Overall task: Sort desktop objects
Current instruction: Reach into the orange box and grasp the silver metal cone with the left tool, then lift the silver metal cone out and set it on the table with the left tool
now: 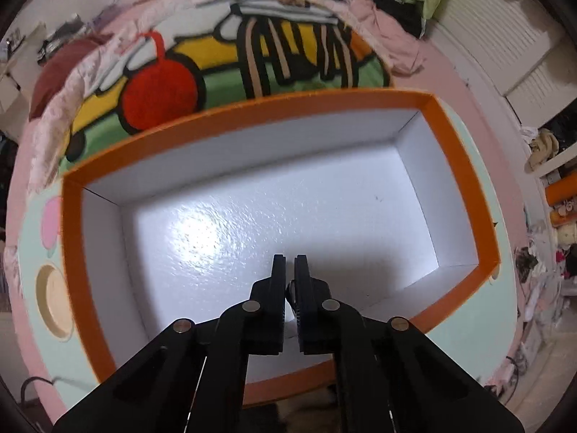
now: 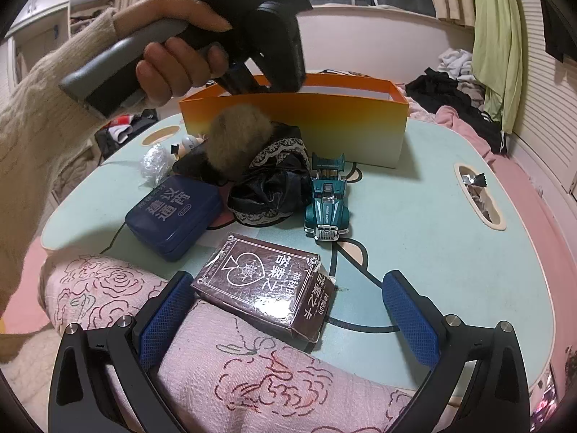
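Observation:
My left gripper is shut and empty, held over the white inside of the orange box. The right wrist view shows that box at the back of the mint table, with the left gripper's fingers dipping over its rim. My right gripper is open around a brown card box at the table's near edge. Behind it lie a blue tin, a teal toy car, a black lace scrunchie and a furry pom-pom.
A pink floral cloth covers the near table edge. A crumpled plastic wrapper and a small figurine sit at the back left. A table slot holds wrappers. A colourful rug lies beyond the box.

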Demonstrator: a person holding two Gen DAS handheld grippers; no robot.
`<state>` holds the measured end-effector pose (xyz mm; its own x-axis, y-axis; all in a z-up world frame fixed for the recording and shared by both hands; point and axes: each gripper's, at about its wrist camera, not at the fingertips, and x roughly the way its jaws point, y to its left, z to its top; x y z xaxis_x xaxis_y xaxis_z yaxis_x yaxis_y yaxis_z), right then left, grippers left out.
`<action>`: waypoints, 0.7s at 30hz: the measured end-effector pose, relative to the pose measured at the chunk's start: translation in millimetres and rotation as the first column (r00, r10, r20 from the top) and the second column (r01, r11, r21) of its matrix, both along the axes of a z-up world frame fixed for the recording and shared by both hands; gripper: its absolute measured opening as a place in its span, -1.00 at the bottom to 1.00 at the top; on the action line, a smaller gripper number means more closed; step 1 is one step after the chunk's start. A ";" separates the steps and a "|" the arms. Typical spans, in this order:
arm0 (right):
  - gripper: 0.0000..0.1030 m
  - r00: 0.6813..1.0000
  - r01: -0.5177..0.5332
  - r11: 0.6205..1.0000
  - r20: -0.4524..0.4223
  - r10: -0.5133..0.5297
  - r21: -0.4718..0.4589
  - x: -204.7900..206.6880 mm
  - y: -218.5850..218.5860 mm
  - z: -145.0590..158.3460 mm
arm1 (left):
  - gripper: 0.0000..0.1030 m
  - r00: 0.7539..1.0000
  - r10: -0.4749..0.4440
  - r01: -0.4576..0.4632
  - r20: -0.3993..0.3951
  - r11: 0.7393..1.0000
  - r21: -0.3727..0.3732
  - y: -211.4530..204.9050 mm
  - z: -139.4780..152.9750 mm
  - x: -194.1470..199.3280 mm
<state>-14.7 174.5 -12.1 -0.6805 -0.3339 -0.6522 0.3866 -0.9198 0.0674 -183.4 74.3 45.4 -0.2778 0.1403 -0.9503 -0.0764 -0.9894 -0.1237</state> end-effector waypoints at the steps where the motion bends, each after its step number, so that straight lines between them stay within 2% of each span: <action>1: 1.00 1.000 0.000 1.000 0.000 0.000 0.000 0.0 0.1 0.0 | -0.91 1.000 -0.003 0.003 -0.002 1.000 0.007 -0.1 0.4 2.7; 6: 1.00 1.000 0.000 1.000 0.000 0.000 0.000 -0.2 0.1 -0.1 | -0.91 0.998 -0.002 0.001 -0.057 1.000 -0.014 -1.2 9.3 12.1; 13: 1.00 1.000 0.000 1.000 0.000 0.000 -0.001 -0.4 -0.4 -0.5 | -0.91 0.991 -0.010 0.011 -0.133 1.000 0.008 -11.8 37.0 14.7; 21: 1.00 1.000 0.000 1.000 0.000 0.000 -0.001 -0.6 -0.7 -0.7 | -0.91 0.978 -0.011 0.038 -0.207 0.991 0.125 -22.5 80.0 34.3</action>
